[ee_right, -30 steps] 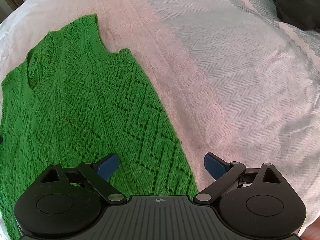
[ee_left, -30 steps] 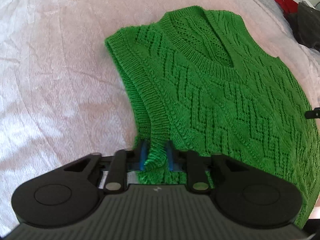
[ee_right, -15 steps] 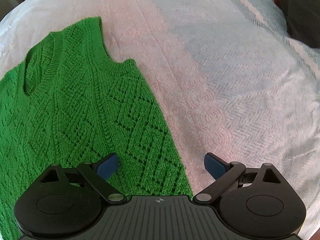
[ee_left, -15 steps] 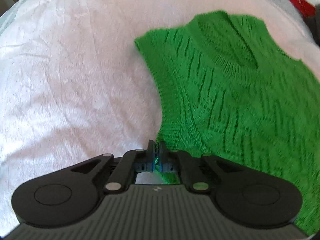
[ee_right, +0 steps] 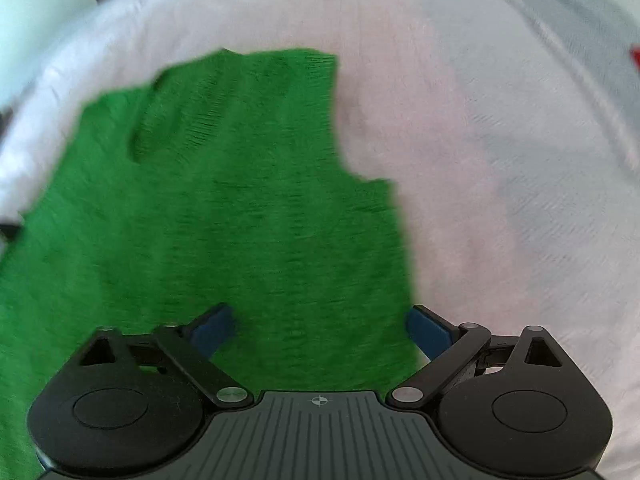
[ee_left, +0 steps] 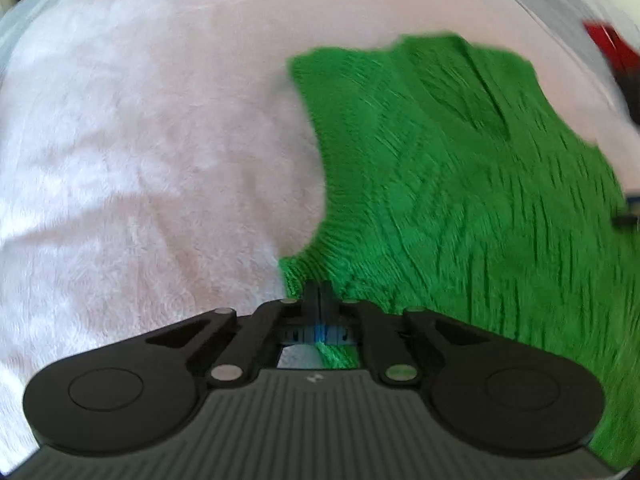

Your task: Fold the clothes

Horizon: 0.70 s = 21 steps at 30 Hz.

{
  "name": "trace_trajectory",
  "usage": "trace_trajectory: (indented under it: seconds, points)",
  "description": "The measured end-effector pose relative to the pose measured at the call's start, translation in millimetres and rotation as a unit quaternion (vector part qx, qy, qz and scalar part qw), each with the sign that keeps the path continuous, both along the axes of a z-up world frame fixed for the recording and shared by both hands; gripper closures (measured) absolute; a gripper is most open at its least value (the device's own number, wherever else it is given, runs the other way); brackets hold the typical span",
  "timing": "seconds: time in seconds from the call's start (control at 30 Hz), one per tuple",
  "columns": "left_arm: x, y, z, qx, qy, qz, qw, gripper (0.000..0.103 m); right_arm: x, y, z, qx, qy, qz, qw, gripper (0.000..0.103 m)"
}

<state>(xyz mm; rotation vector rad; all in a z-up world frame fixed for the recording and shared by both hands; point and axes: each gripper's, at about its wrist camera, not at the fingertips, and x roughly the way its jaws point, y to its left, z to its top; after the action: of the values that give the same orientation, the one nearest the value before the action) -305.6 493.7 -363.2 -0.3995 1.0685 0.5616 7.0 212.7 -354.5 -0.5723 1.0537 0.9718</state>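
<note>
The left gripper [ee_left: 319,294] is closed on the left side edge of the green vest [ee_left: 460,200], while the right gripper [ee_right: 320,326] stands wide open, holding nothing, straddling the vest's right edge.

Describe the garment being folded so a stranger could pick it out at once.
A pale textured bedspread covers the whole bed, and one garment lies spread flat on it: a bright green sleeveless knit vest with a V neck. The left gripper pinches its side edge, while the right gripper hovers open over the opposite edge. Nothing else on the bed is green.
</note>
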Motion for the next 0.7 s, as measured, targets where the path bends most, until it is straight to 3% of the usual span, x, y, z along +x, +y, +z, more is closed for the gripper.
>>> trace_trajectory:
  seconds: [0.07, 0.13, 0.27, 0.43, 0.47, 0.5, 0.7]
  points:
    - [3.4, 6.0, 13.0, 0.038, 0.009, 0.014, 0.9991, 0.099, 20.7, -2.5, 7.2, 0.009, 0.022, -0.022, 0.999, 0.008]
    - [4.6, 20.1, 24.7, 0.017, -0.024, 0.029, 0.9991, 0.098, 39.9, -0.9, 16.8, 0.035, 0.04, -0.041, 0.998, 0.008]
    - [32.4, 39.4, 29.6, -0.009, -0.071, 0.033, 0.9969, 0.078, 67.8, 33.0, 16.6, 0.053, 0.044, -0.006, 0.998, 0.008]
    - [86.2, 72.0, 19.2, -0.028, -0.108, -0.001, 0.9937, 0.067, 93.0, 101.1, 1.6, 0.082, 0.035, 0.069, 0.994, 0.008]
    - [94.7, 79.6, 17.7, -0.032, -0.112, -0.008, 0.9931, 0.064, 97.0, 112.4, 2.0, 0.093, 0.034, 0.08, 0.992, 0.011]
    - [102.9, 87.2, 15.7, -0.034, -0.116, -0.019, 0.9925, 0.06, 101.7, 122.7, 2.3, 0.102, 0.035, 0.092, 0.99, 0.022]
    - [134.2, 104.3, -7.8, -0.053, -0.079, -0.107, 0.9897, 0.05, 122.8, 170.4, -4.5, 0.112, 0.058, 0.145, 0.981, 0.024]
